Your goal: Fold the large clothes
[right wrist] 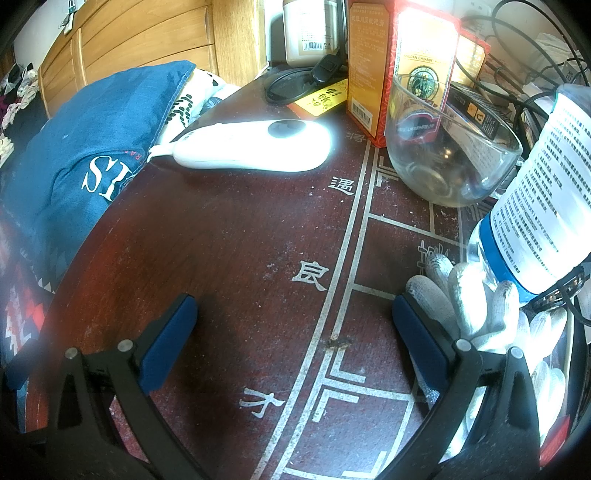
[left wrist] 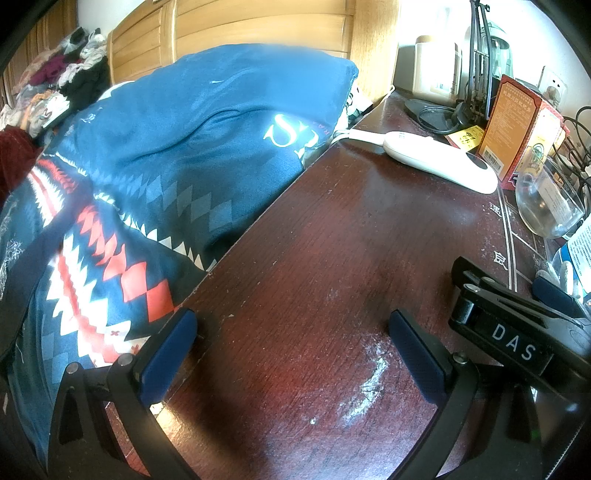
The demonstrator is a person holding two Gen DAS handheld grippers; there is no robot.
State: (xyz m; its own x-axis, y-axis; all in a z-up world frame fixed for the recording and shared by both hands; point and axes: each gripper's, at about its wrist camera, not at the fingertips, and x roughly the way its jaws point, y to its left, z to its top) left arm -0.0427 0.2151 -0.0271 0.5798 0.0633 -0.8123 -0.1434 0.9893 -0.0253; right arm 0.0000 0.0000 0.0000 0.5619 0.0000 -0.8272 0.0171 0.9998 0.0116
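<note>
Both grippers sit low over the dark red worktop (left wrist: 332,240), and neither one holds anything. The left gripper (left wrist: 295,354) has its jaws spread wide over bare wood near the worktop's edge. The right gripper (right wrist: 295,343) is spread just as wide over the painted white lines, with a white knitted glove (right wrist: 465,299) just beside its right finger. This looks like a resting pose, with the folding not yet begun. No large garment clearly shows. The nearest cloth is the blue patterned bedding (left wrist: 166,147) on the bed beside the worktop, and a heap of clothes (left wrist: 55,85) lies farther off by the wooden headboard (left wrist: 240,33). A white remote (right wrist: 255,146), a glass bowl (right wrist: 450,155) and an orange box (right wrist: 369,74) crowd the far side.
</note>
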